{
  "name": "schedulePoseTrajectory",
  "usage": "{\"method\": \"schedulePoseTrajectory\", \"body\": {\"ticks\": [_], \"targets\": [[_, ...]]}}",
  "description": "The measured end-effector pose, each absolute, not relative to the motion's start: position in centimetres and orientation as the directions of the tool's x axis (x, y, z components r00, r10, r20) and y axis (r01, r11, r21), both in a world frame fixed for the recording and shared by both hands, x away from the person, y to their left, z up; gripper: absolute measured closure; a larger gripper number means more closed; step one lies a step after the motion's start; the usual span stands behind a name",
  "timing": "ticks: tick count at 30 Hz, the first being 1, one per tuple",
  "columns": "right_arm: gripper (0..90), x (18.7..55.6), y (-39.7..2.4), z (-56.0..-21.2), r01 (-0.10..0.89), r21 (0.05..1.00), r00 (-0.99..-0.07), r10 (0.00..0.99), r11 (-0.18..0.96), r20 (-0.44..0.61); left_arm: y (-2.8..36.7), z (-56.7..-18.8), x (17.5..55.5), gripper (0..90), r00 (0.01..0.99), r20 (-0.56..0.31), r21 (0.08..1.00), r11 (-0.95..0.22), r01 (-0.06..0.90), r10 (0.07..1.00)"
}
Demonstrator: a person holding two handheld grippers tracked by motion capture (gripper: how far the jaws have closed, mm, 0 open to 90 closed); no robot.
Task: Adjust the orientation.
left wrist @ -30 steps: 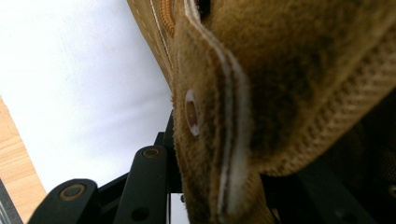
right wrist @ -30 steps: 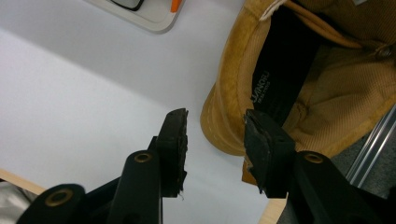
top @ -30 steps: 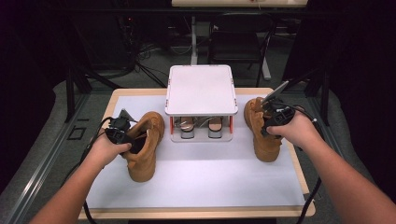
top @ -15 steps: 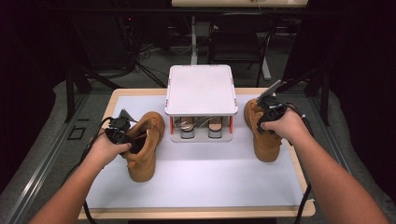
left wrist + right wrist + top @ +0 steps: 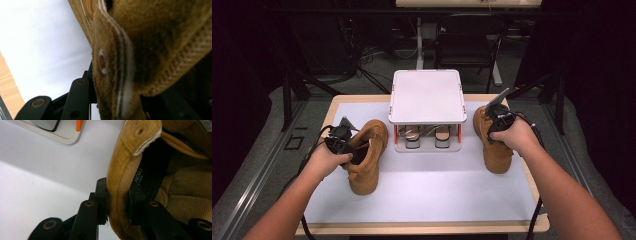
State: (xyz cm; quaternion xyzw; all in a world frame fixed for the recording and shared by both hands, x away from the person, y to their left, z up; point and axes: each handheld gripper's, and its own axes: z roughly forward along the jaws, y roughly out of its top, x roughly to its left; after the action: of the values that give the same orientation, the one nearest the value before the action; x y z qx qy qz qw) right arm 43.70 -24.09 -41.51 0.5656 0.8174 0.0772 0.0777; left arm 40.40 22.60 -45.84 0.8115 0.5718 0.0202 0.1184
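Observation:
Two tan suede boots stand on the white mat. The left boot (image 5: 368,159) lies toe toward me, and my left gripper (image 5: 354,150) is shut on its collar from the left side. In the left gripper view the collar edge (image 5: 120,62) with its eyelet sits between the jaws. The right boot (image 5: 497,152) stands by the table's right edge. My right gripper (image 5: 498,124) is on its collar; its jaws have just been closing. In the right gripper view its pads (image 5: 102,200) pinch the collar wall (image 5: 117,195), one outside, one inside.
A white two-level shoe rack (image 5: 427,95) stands at the back centre between the boots, with a pair of shoes (image 5: 412,136) on its lower shelf. The white mat (image 5: 432,190) is bare toward me. Wooden table edges (image 5: 532,200) frame the mat.
The right hand has come down a little onto the right boot's collar, and its jaws have closed on it. The left hand and left boot have kept still.

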Motion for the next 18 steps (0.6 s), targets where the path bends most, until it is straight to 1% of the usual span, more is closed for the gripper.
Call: {"method": "schedulePoseTrajectory", "body": {"ticks": [1, 3, 4, 6, 14, 17, 18], "targets": [[75.3, 43.6, -24.0, -41.6, 0.912, 0.227, -0.341, 0.939, 0.341, -0.04, 22.6, -45.8, 40.4, 66.1, 0.345, -0.102, 0.216, -0.318, 0.923, 0.933], [75.8, 43.5, -24.1, -41.4, 0.912, 0.205, -0.357, 0.933, 0.357, -0.038, 22.6, -45.8, 40.4, 66.1, 0.345, -0.101, 0.215, -0.318, 0.923, 0.933], [75.9, 43.4, -24.0, -41.5, 0.915, 0.22, -0.341, 0.94, 0.339, -0.028, 22.6, -45.8, 40.4, 66.1, 0.345, -0.101, 0.215, -0.318, 0.923, 0.933], [76.0, 43.0, -23.8, -41.3, 0.915, 0.206, -0.35, 0.936, 0.348, -0.024, 22.6, -45.9, 40.4, 66.1, 0.347, -0.1, 0.215, -0.32, 0.923, 0.933], [76.0, 40.6, -22.1, -40.7, 0.892, 0.172, -0.422, 0.907, 0.418, -0.018, 22.6, -45.9, 40.4, 66.0, 0.346, -0.101, 0.215, -0.319, 0.923, 0.933], [76.0, 39.2, -21.7, -40.6, 0.888, 0.169, -0.433, 0.901, 0.428, -0.005, 22.6, -45.9, 40.5, 66.0, 0.343, -0.103, 0.211, -0.317, 0.925, 0.934], [76.0, 39.0, -21.7, -40.5, 0.884, 0.152, -0.447, 0.895, 0.442, -0.005, 22.6, -45.9, 40.5, 66.0, 0.344, -0.102, 0.211, -0.318, 0.924, 0.933]]}}
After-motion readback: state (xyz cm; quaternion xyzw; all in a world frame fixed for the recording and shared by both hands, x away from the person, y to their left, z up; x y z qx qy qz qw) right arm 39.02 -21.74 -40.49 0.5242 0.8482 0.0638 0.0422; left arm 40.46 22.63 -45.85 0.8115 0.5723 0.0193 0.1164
